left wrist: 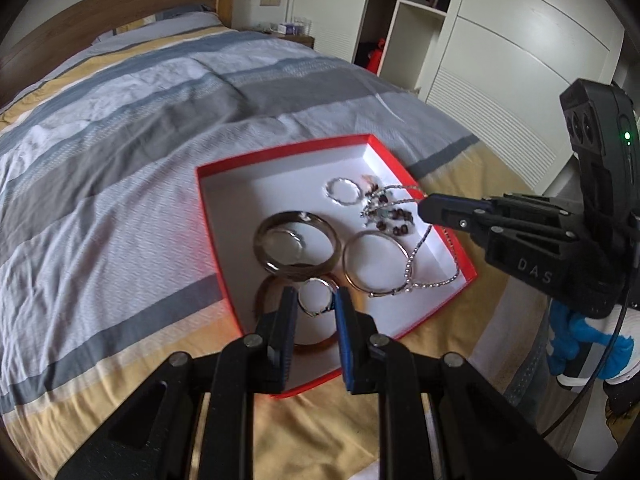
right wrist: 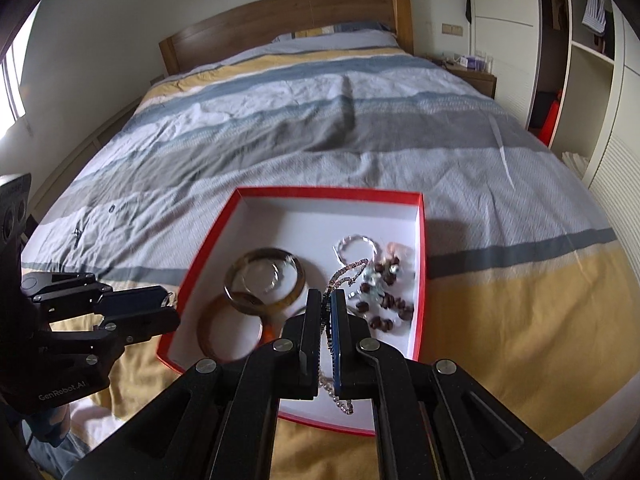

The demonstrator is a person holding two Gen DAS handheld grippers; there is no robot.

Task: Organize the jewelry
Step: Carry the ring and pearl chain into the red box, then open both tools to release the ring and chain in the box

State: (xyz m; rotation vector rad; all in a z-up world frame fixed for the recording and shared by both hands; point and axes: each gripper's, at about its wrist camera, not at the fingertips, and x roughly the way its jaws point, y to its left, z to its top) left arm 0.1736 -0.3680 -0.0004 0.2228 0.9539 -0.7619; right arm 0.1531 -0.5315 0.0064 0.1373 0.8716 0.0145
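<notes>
An open red box [left wrist: 208, 216] [right wrist: 420, 240] with a white inside lies on the bed. It holds a dark bangle [left wrist: 296, 220] [right wrist: 298, 276], an amber bangle [right wrist: 210, 332], a silver bangle [left wrist: 376, 236], a thin silver bracelet [left wrist: 342, 191] [right wrist: 356, 240] and a brown beaded bracelet [left wrist: 396, 220] [right wrist: 384, 304]. My left gripper [left wrist: 316, 294] [right wrist: 172, 308] hangs over the box's near corner, shut on a small silver ring [left wrist: 310, 300]. My right gripper [right wrist: 326, 296] [left wrist: 424, 208] is shut on a silver chain necklace [right wrist: 324, 312] [left wrist: 416, 248], whose end trails down into the box.
The box rests on a striped grey, white and yellow quilt [left wrist: 120, 140] [right wrist: 320, 120]. A wooden headboard [right wrist: 280, 20] stands at the far end. A white wardrobe [left wrist: 500, 60] and a nightstand [right wrist: 476, 74] line the right side. A blue-gloved hand [left wrist: 568, 340] is under the right gripper.
</notes>
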